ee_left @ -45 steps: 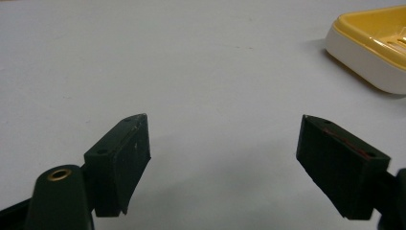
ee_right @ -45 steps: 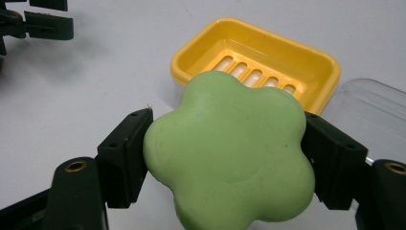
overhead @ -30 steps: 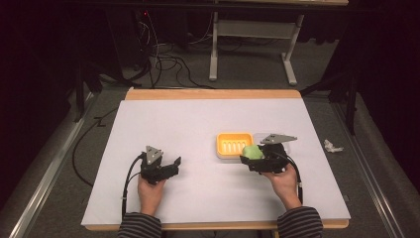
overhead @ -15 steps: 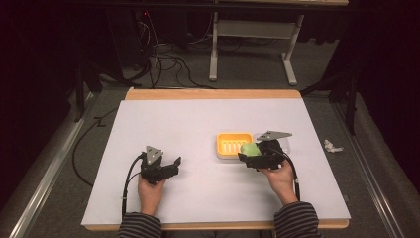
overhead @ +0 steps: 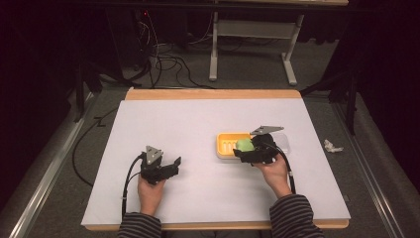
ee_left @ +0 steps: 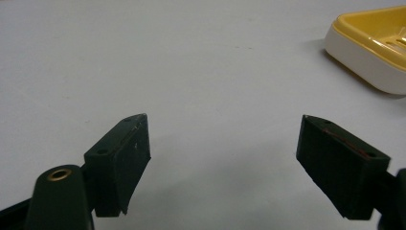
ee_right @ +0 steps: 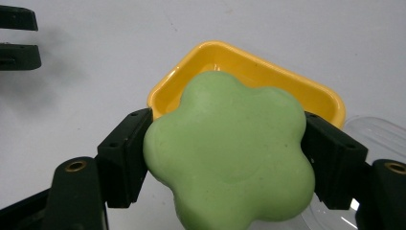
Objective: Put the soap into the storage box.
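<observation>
A green flower-shaped soap [ee_right: 230, 153] sits between the jaws of my right gripper [ee_right: 229, 165], which is shut on its two sides. In the high view the right gripper [overhead: 242, 148] holds the soap [overhead: 244, 144] over the near right part of a yellow soap dish [overhead: 226, 143]. The dish [ee_right: 268, 76] lies just behind and under the soap. My left gripper [overhead: 173, 166] rests low at the table's front left, open, with nothing between its jaws [ee_left: 222, 158]. The dish's corner [ee_left: 368, 48] shows far off to its upper right.
A clear plastic lid [ee_right: 378, 139] lies right beside the dish, under my right hand [overhead: 272, 171]. The white table top [overhead: 198, 124] has a wooden far edge. Crumpled white paper [overhead: 332, 146] lies on the floor at the right, cables at the back left.
My right gripper has carried the green soap a little left and away from me, from beside the dish to over it. The left gripper has stayed still.
</observation>
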The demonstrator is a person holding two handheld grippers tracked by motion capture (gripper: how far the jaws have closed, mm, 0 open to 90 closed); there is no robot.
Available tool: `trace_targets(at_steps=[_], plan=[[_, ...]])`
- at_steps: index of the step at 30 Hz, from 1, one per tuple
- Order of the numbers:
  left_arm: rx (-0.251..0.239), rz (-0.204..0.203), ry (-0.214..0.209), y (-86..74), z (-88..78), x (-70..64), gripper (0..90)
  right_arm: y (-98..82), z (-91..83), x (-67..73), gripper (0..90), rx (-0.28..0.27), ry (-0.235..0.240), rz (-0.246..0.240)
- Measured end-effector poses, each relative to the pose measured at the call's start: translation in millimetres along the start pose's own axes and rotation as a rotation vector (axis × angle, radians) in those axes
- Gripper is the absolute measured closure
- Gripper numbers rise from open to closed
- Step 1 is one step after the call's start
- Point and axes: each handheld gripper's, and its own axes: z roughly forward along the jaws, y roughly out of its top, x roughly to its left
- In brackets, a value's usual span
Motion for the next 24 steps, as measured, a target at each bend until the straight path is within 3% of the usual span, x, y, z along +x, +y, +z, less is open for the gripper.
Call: trace_targets(at_steps=[24], plan=[[0.002, 0.001, 0.0, -0.1, 0.1, 0.3, 19.7, 15.8, 34.3, 2.6, 26.9, 0.061, -0.036, -0.024]])
